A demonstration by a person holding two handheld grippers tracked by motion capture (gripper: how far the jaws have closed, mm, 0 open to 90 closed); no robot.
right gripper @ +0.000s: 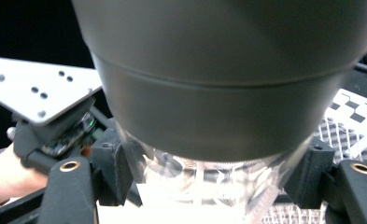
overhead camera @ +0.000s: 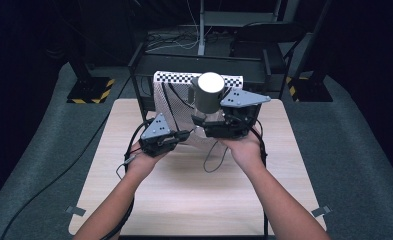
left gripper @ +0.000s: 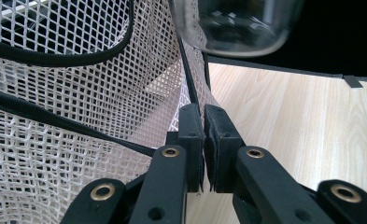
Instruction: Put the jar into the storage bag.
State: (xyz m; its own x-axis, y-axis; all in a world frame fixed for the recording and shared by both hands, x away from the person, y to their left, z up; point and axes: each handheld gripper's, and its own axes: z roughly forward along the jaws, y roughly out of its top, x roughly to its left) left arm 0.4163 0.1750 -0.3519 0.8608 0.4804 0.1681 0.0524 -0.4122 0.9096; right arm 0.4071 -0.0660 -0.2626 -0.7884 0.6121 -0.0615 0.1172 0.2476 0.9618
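Counter (overhead camera: 194, 200): pale wood, bare in front of us.

Mesh bag (overhead camera: 171, 107): white netting with black trim, held up at the counter's far edge; our left tongs (left gripper: 203, 122) are clamped on its edge and keep the mouth up.

Bottle (overhead camera: 207, 93): clear body, grey cap, upright above the bag; our right tongs (right gripper: 209, 172) are clamped on its clear lower part.

Step, as we judge it: carrying the bottle to the bag. Next: line it over the opening, lower it in.

Bottle (overhead camera: 206, 93) above mesh bag (overhead camera: 176, 107), bag on table (overhead camera: 184, 195)
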